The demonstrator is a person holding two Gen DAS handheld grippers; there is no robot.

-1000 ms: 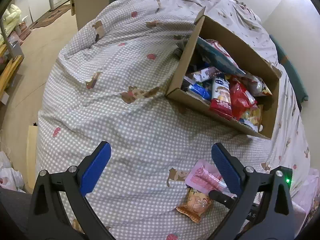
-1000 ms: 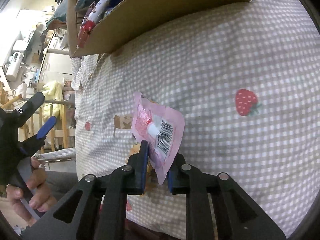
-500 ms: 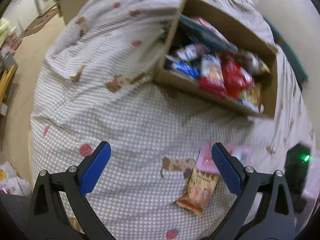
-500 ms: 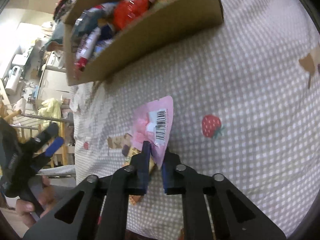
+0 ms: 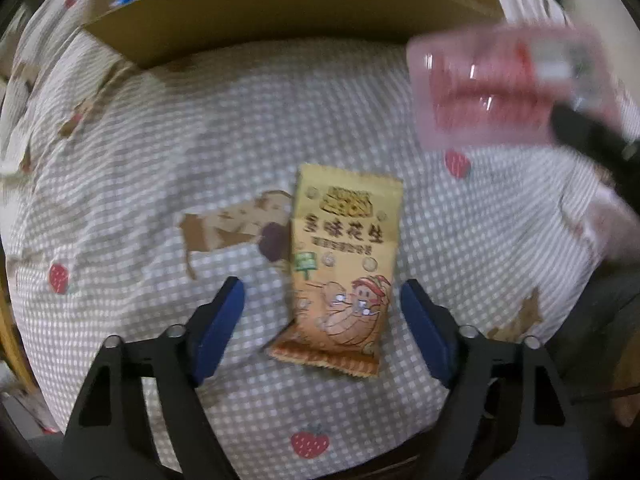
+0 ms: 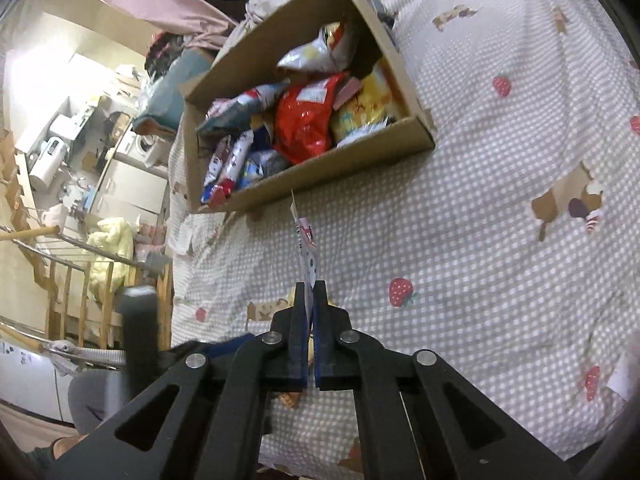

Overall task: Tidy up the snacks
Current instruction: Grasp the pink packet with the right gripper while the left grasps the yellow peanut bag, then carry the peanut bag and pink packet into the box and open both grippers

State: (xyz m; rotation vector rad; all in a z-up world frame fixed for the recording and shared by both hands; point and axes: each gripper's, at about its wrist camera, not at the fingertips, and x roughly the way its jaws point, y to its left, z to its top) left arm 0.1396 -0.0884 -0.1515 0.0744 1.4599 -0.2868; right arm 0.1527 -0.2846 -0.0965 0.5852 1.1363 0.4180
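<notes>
An orange peanut snack packet (image 5: 344, 272) lies flat on the checked bedspread. My left gripper (image 5: 322, 320) is open and low over it, with the packet's lower half between its blue fingers. My right gripper (image 6: 310, 300) is shut on a pink snack packet (image 6: 305, 248), held edge-on above the bed; the pink packet also shows blurred in the left wrist view (image 5: 508, 88). A cardboard box (image 6: 404, 148) full of snack bags sits further up the bed, and its near wall shows in the left wrist view (image 5: 280, 12).
The checked bedspread (image 6: 480, 220) with strawberry and bear prints covers the whole bed. A wooden rack (image 6: 72, 280) and kitchen units stand off the bed's left side. The person's hand (image 5: 628, 392) is at the right edge.
My left gripper has dropped and moved forward until the orange packet lies between its fingers. My right gripper has lifted the pink packet off the bed and turned it edge-on toward the box.
</notes>
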